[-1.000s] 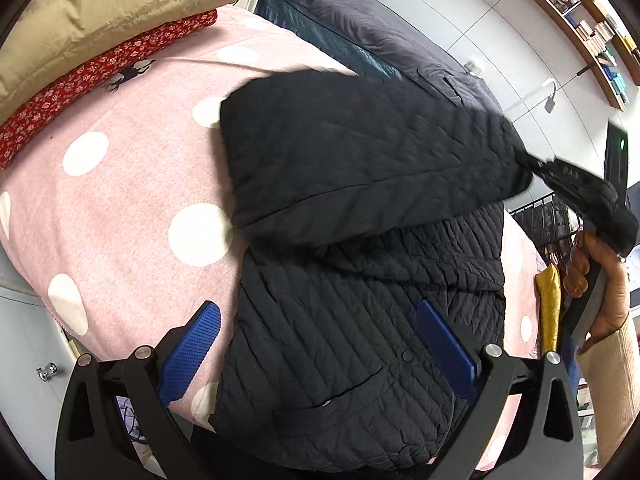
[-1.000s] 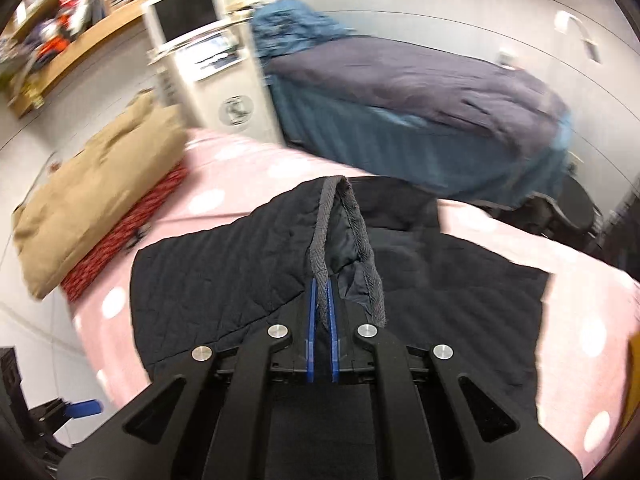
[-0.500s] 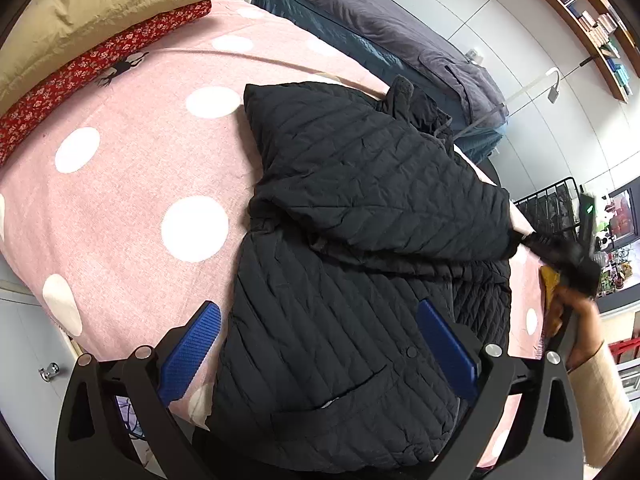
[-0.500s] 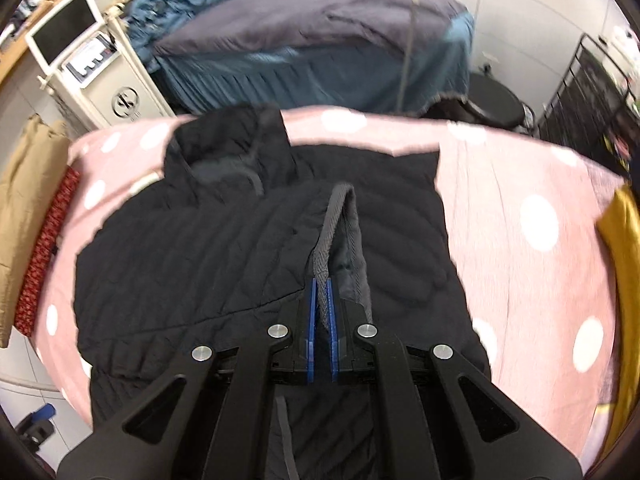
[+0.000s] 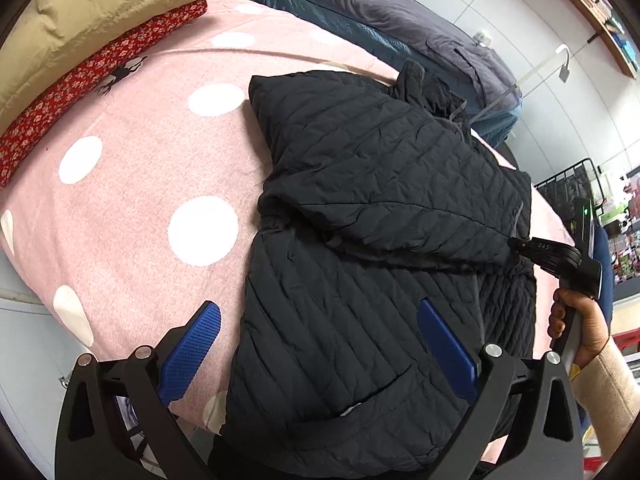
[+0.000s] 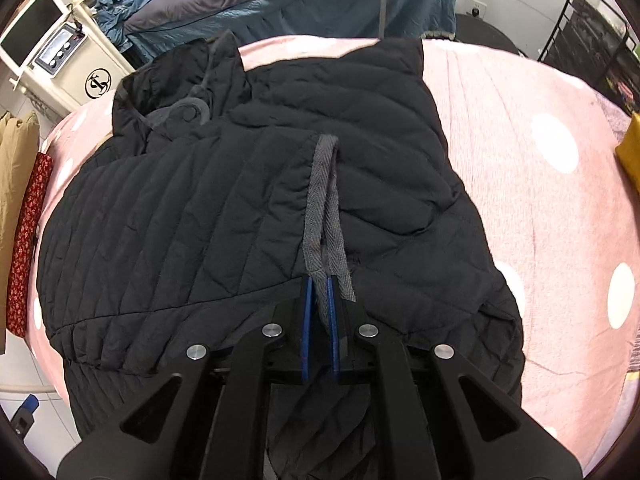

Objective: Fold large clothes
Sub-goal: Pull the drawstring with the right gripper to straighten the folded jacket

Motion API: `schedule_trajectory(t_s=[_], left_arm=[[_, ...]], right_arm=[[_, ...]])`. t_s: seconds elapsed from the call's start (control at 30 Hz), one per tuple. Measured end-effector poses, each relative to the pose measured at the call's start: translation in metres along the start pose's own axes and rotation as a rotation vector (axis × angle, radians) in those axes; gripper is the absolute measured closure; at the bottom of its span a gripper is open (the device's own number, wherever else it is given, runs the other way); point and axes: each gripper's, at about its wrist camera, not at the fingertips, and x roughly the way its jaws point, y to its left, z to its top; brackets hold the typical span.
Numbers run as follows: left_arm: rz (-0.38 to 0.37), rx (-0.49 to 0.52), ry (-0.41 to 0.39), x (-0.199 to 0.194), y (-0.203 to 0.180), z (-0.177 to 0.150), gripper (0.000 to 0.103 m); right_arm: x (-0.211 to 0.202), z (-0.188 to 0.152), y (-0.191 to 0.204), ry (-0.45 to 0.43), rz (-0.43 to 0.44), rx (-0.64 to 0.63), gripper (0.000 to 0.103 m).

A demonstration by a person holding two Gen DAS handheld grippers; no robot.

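The quilted black jacket (image 5: 360, 280) lies spread on the pink polka-dot bedspread (image 5: 132, 184), its collar (image 6: 188, 96) at the far end from both tongs and its hem at the near end, so its long axis runs away from the wrist cameras.

Right gripper (image 6: 319, 280): jaws together, clamped on the grey-trimmed cuff (image 6: 324, 208) of one sleeve (image 5: 384, 176). The sleeve is laid across the jacket's chest and slants from its shoulder, far and to the left, toward the tongs. In the left wrist view the right gripper (image 5: 520, 246) sits at the jacket's right edge, held by the right hand (image 5: 576, 320), with the cuff end just at the jaw tips.

Left gripper (image 5: 320, 344): jaws wide apart, holding nothing, above the hem and pocket area at the near end. The jacket body lies directly ahead of and below these tongs.

Judgement: the sleeve fold appears nearly placed, and the cuff lies over the body rather than past it. The governing relation is that the cuff is at the right gripper, on the right side of the long axis. Only that gripper has hold of cloth. The left gripper is the nearer one to the hem. Whether the sleeve lies fully flat near the cuff cannot be told.
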Motion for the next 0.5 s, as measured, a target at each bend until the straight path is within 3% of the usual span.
schedule_trajectory(t_s=[0.5], left_arm=[[0.031,0.046,0.049,0.019,-0.009,0.001,0.007]], right_arm=[[0.019,-0.004,-0.008,0.050,0.033,0.029,0.090]])
